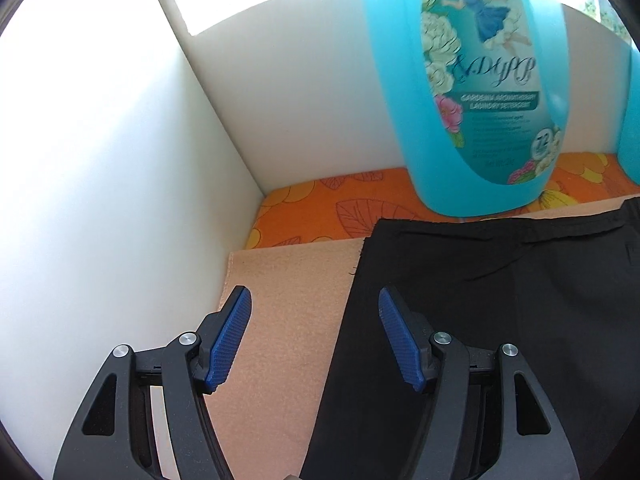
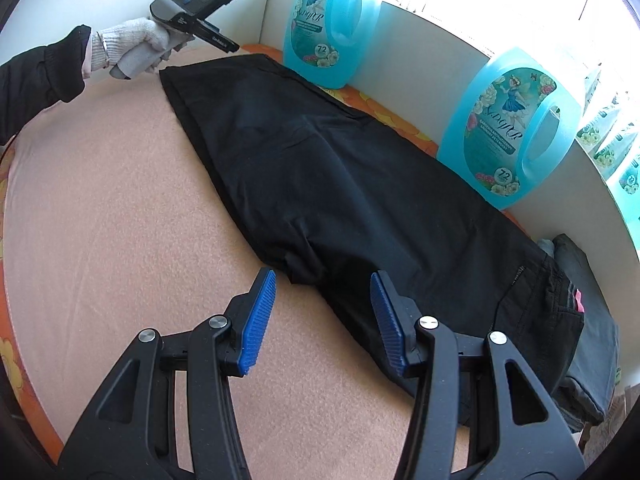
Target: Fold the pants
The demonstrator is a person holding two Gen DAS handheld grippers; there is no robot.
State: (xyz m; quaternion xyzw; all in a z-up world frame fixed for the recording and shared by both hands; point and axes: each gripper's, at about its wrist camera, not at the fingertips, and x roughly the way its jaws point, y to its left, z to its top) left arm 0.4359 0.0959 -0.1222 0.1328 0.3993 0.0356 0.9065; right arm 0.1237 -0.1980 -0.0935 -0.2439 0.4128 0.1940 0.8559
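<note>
Black pants (image 2: 340, 184) lie flat and long on a peach cloth (image 2: 120, 208), legs laid one on the other. The hem end is at the far left, the waist end with pockets at the near right. My right gripper (image 2: 323, 280) is open and empty, just above the pants' near edge at mid-length. My left gripper (image 1: 315, 298) is open and empty, hovering over the hem's left edge; the pants (image 1: 480, 300) lie under its right finger. In the right wrist view the left gripper's body (image 2: 192, 12) shows in a gloved hand.
Two blue detergent bottles (image 2: 330, 28) (image 2: 508, 128) stand against the white back wall (image 1: 300, 80). A white side wall (image 1: 100, 180) is close on the left. An orange flowered cover (image 1: 320, 208) lies under the peach cloth. Grey folded clothes (image 2: 588, 320) lie at the right.
</note>
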